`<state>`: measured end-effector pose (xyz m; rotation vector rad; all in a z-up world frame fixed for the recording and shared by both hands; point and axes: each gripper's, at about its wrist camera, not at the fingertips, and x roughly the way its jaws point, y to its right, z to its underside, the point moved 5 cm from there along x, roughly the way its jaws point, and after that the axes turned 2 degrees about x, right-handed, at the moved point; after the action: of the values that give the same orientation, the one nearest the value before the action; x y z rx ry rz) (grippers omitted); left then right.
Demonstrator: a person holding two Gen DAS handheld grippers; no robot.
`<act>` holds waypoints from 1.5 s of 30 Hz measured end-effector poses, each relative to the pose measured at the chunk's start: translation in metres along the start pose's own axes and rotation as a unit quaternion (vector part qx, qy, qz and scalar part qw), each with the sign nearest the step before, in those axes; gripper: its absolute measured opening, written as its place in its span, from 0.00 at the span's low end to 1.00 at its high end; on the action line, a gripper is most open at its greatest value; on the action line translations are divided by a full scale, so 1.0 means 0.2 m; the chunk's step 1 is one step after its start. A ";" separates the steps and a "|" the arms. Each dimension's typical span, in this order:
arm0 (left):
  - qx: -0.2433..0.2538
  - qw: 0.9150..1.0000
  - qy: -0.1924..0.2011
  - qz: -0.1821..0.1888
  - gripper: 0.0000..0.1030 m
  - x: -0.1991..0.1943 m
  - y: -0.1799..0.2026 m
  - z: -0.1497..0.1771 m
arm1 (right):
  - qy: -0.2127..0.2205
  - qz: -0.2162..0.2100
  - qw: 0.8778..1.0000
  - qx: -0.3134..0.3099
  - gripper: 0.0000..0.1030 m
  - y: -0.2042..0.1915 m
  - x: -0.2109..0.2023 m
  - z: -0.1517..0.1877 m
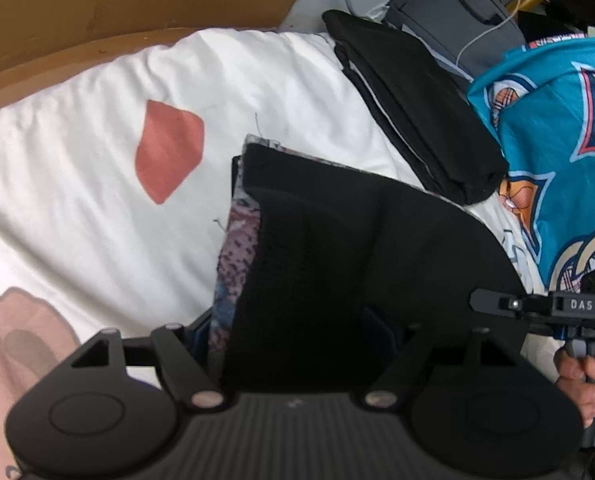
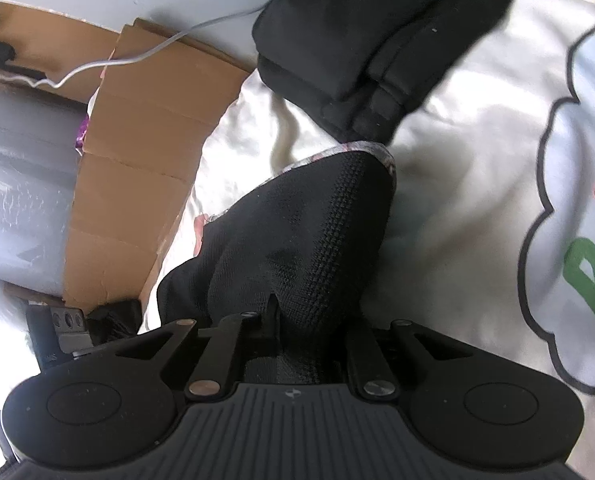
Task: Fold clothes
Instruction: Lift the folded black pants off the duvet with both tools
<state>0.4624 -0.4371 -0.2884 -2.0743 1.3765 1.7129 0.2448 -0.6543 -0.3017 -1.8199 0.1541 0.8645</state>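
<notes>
A black mesh garment with a patterned lining lies on the white printed bedcover, its far edge near a folded black pile. The right gripper is pinched narrow on its near edge; the left gripper stands wide around the cloth, not pressing. Bare bedcover lies open to its left.
</notes>
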 end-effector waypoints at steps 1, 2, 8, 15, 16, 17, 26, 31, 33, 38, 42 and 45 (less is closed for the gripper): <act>0.003 1.000 -0.002 -0.001 0.75 0.00 0.00 0.00 | -0.003 0.000 1.000 0.004 0.14 0.01 0.00 0.01; 0.006 1.000 -0.004 -0.002 0.74 0.00 0.00 0.00 | -0.007 0.000 1.000 0.008 0.15 0.02 0.00 0.02; 0.023 1.000 -0.017 -0.011 0.55 0.00 0.03 0.00 | -0.015 0.014 0.999 0.026 0.30 0.06 0.01 0.04; 0.065 0.997 -0.007 -0.040 0.36 -0.01 0.10 0.01 | 0.003 0.028 0.999 -0.026 0.10 -0.01 0.04 0.03; 0.070 0.996 -0.005 -0.046 0.34 -0.02 0.12 0.01 | 0.009 0.031 0.999 -0.039 0.10 -0.03 0.03 0.03; 0.069 0.996 -0.003 -0.049 0.34 -0.02 0.12 0.01 | 0.015 0.033 0.998 -0.050 0.10 -0.05 0.03 0.03; 0.059 0.995 0.015 -0.075 0.30 -0.13 0.18 0.02 | 0.034 0.019 0.997 -0.069 0.09 -0.12 0.00 -0.01; 0.042 0.994 0.020 -0.098 0.29 -0.18 0.21 0.04 | 0.036 0.021 0.996 -0.082 0.09 -0.17 0.00 0.00; 0.038 0.994 0.023 -0.104 0.29 -0.21 0.22 0.05 | 0.036 0.022 0.995 -0.086 0.09 -0.18 0.00 0.00; 0.031 0.991 0.037 -0.124 0.29 -0.28 0.26 0.07 | 0.040 0.034 0.993 -0.107 0.09 -0.23 -0.02 0.04; 0.028 0.989 0.042 -0.140 0.29 -0.32 0.31 0.10 | 0.051 0.052 0.988 -0.139 0.09 -0.30 -0.06 0.07; 0.022 0.988 0.045 -0.145 0.29 -0.36 0.34 0.12 | 0.064 0.062 0.982 -0.167 0.09 -0.36 -0.12 0.11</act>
<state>0.4024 -0.4224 -0.2076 -2.2211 1.0574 1.4765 0.2524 -0.6111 -0.2358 -2.1998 0.2159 0.9009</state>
